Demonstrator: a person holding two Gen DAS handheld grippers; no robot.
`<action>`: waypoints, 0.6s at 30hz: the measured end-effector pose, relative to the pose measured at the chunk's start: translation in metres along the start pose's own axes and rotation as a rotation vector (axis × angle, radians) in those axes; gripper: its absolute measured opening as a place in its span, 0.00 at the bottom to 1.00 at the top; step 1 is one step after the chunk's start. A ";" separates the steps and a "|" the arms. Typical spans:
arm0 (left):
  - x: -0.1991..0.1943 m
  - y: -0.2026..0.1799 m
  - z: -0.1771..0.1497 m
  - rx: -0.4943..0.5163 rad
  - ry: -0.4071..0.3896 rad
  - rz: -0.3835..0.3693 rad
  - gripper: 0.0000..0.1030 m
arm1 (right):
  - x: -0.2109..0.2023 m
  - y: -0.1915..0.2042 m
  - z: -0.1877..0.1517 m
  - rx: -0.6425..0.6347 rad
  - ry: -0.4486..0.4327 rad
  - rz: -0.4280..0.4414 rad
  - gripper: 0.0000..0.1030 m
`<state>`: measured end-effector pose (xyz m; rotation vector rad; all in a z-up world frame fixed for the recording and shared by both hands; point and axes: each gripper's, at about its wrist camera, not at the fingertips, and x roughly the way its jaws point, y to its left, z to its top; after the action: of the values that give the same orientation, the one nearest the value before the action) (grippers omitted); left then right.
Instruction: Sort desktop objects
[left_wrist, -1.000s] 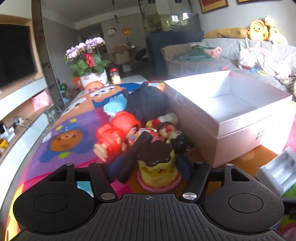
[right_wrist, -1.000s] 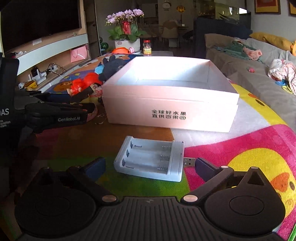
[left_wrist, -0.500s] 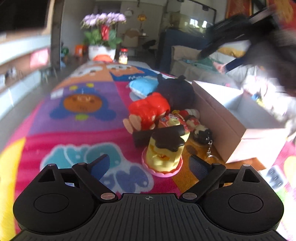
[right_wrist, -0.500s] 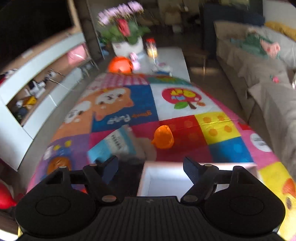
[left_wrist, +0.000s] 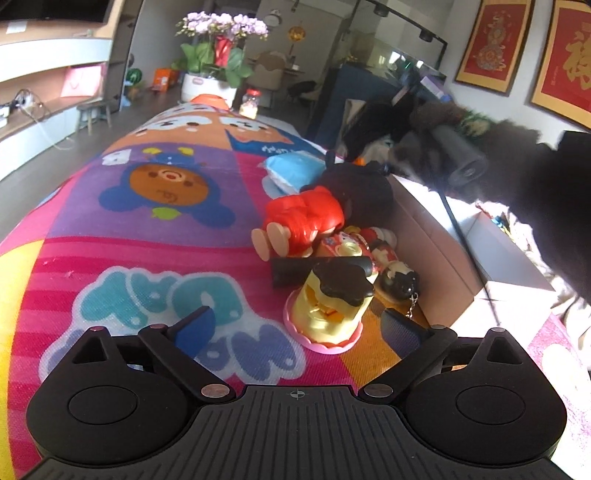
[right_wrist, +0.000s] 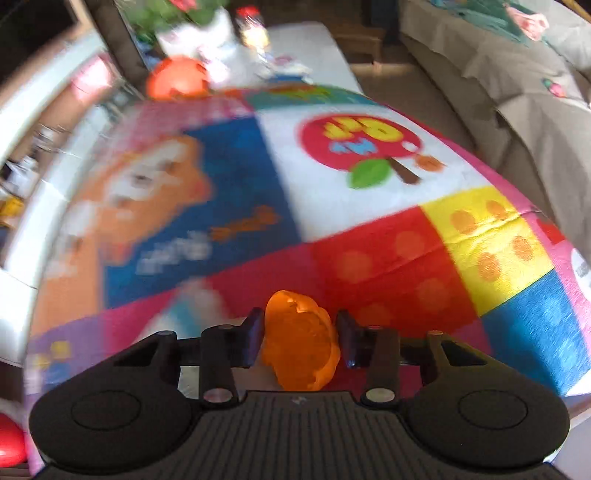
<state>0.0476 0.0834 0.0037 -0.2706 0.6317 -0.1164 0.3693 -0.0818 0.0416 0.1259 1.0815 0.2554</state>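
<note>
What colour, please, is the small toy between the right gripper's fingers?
The small toy is translucent orange; it shows best in the right wrist view.

Bright cartoon-print mat under toy pile beside white box.

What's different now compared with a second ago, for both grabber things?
The right gripper swung away from the white battery holder, past the box, to a small orange toy, and its jaws are closing around it. The left gripper let go of the yellow cake toy; its jaws are opening, now apart from it. The toy pile and white box stayed put.
</note>
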 end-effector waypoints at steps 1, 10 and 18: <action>0.000 0.000 0.000 0.001 -0.002 0.000 0.97 | -0.019 0.005 -0.005 -0.020 -0.021 0.059 0.40; -0.016 -0.002 -0.004 0.017 -0.064 0.004 0.97 | -0.191 0.011 -0.162 -0.306 -0.066 0.408 0.40; -0.040 -0.020 -0.025 0.136 0.004 0.014 0.97 | -0.195 -0.016 -0.254 -0.357 -0.222 0.255 0.60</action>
<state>-0.0005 0.0662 0.0128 -0.1347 0.6267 -0.1455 0.0602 -0.1554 0.0858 -0.0292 0.7840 0.6443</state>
